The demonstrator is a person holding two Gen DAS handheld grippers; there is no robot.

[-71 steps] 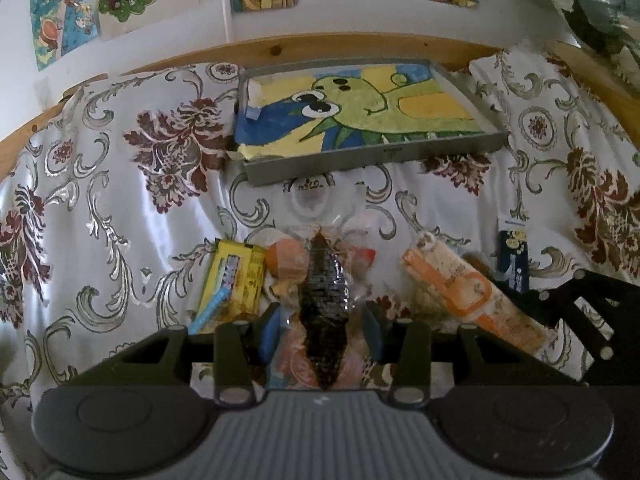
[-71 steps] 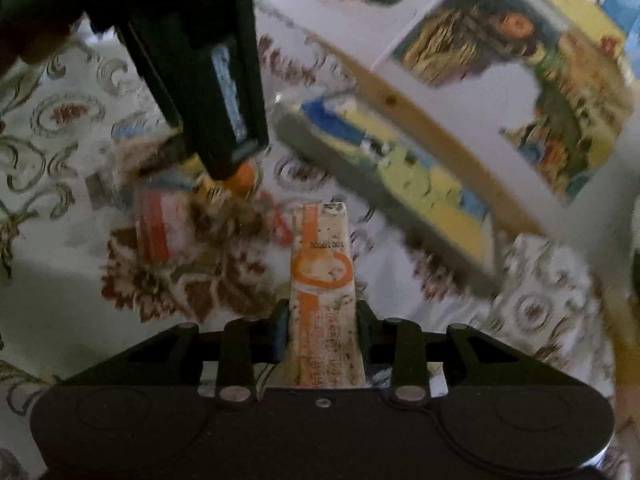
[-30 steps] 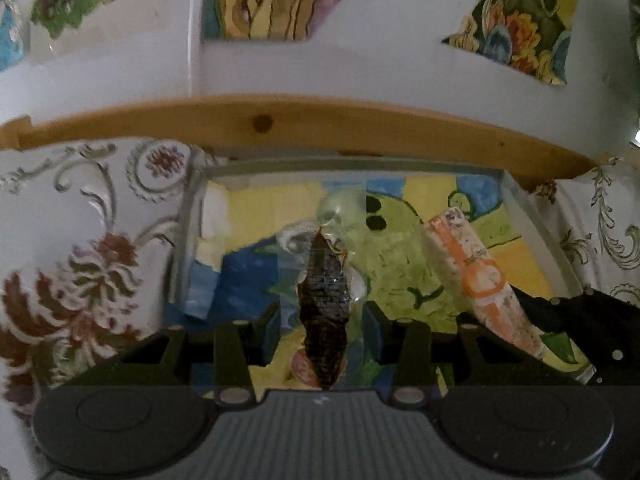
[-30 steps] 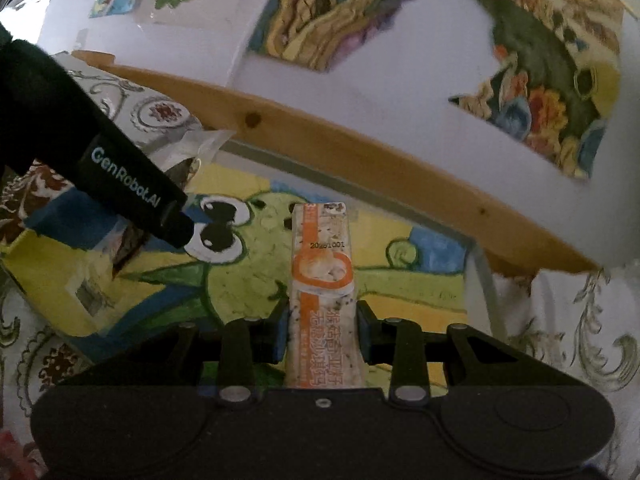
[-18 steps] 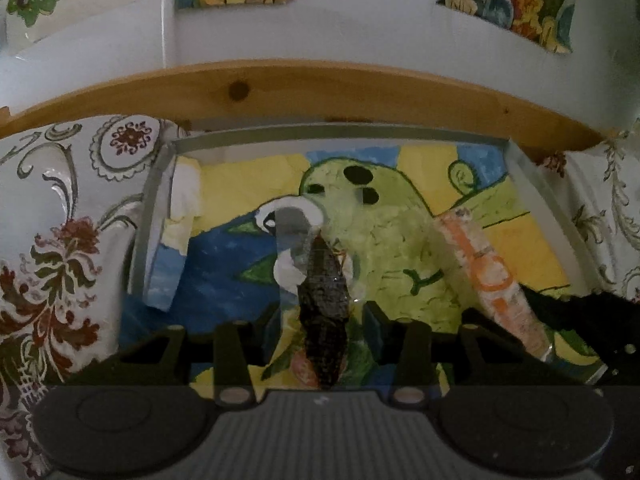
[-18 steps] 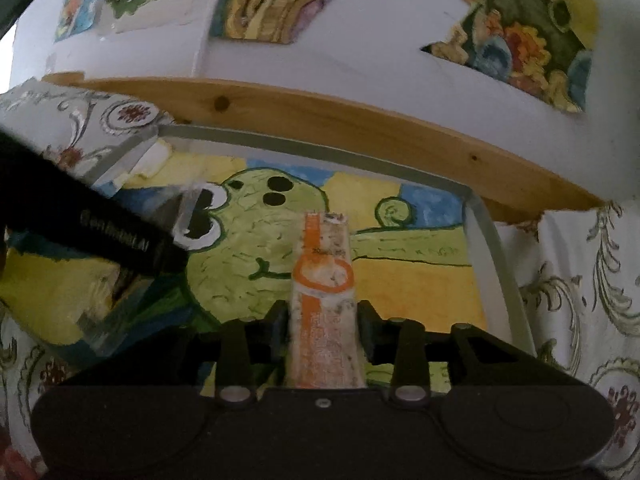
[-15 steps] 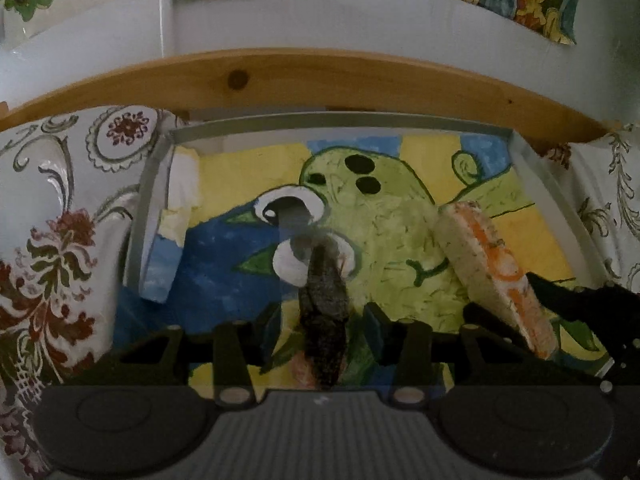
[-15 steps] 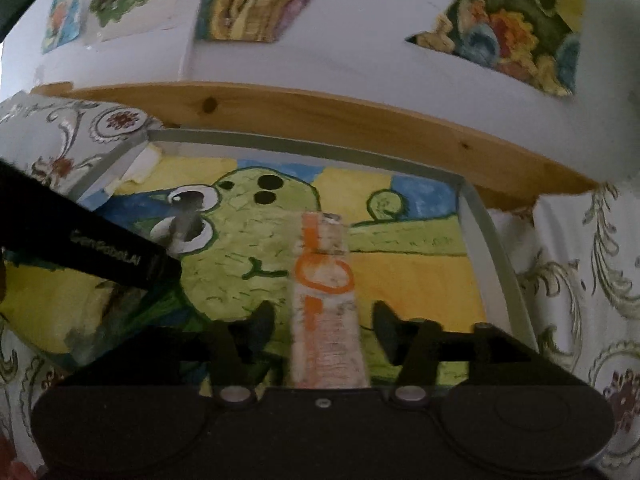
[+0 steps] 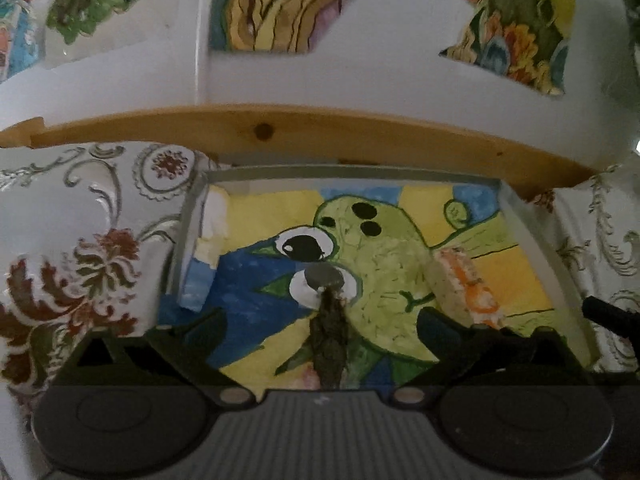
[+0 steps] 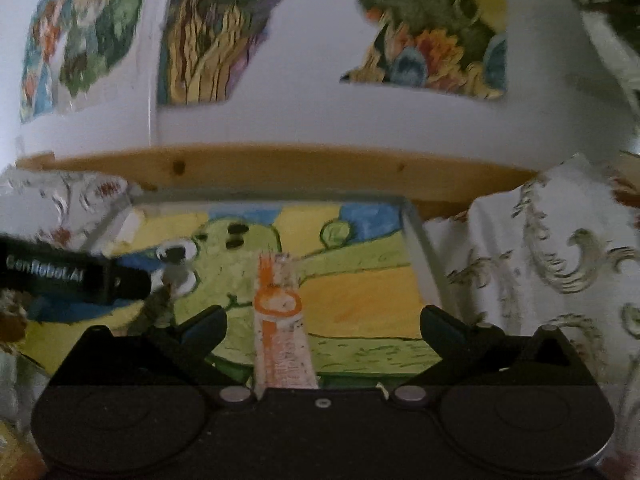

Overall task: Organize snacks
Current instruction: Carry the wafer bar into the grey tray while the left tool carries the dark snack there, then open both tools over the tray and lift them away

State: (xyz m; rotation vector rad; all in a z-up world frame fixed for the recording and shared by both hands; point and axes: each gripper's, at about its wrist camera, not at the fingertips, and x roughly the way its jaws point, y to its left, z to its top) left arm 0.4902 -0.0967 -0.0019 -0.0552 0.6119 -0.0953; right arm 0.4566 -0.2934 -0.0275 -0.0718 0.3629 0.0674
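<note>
White wall (image 9: pixel 360 92) with torn painted scraps up top, a wooden rail (image 9: pixel 280 136) under it, and a floral cloth (image 9: pixel 80 248) around a grey tray (image 9: pixel 188 224) with a green cartoon creature painted on its floor.

Left wrist view: the left gripper (image 9: pixel 322 322) has its jaws spread wide now, both fingers well clear of the dark snack (image 9: pixel 330 336). Half a second back they were pinched on it. The snack sits in the tray between the fingers, its tip over the creature's lower eye. Whether it's flat on the tray floor I can't tell. Off to the right the orange packet (image 9: pixel 464 286) is in the tray too, with a bit of the other gripper's dark body at the edge.

Right wrist view: the right gripper (image 10: pixel 323 322) is wide open as well, wider than half a second ago. The orange packet runs straight out between the fingers without touching either, over the yellow and green part of the tray. The left gripper's finger pokes in from the left, right by the dark snack. This frame is blurry.
</note>
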